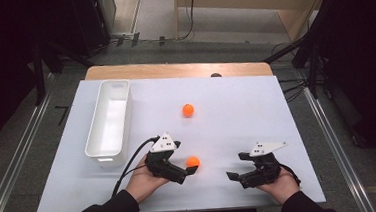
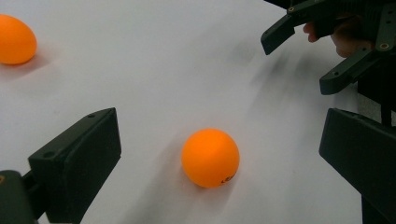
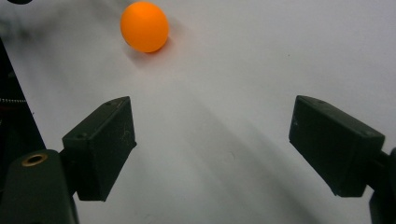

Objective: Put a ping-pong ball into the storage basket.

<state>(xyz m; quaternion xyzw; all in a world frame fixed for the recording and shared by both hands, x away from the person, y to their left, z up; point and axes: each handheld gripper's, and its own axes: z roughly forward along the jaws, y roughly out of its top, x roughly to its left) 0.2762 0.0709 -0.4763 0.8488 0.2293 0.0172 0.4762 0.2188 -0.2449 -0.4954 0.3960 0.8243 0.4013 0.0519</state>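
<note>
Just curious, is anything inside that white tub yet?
Empty: the white tub shows only its bare bottom, and both orange balls lie on the table.

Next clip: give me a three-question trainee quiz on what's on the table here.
1. How many orange balls lie on the table?
2. True or false: the near ball is clamped by the left gripper.
3. The white bin holds: A) a ball, B) nothing visible, C) a cup.

Key: 1. Two: the near ball and the far ball. 2. False; the jaws stand open around it, not touching. 3. B.
</note>
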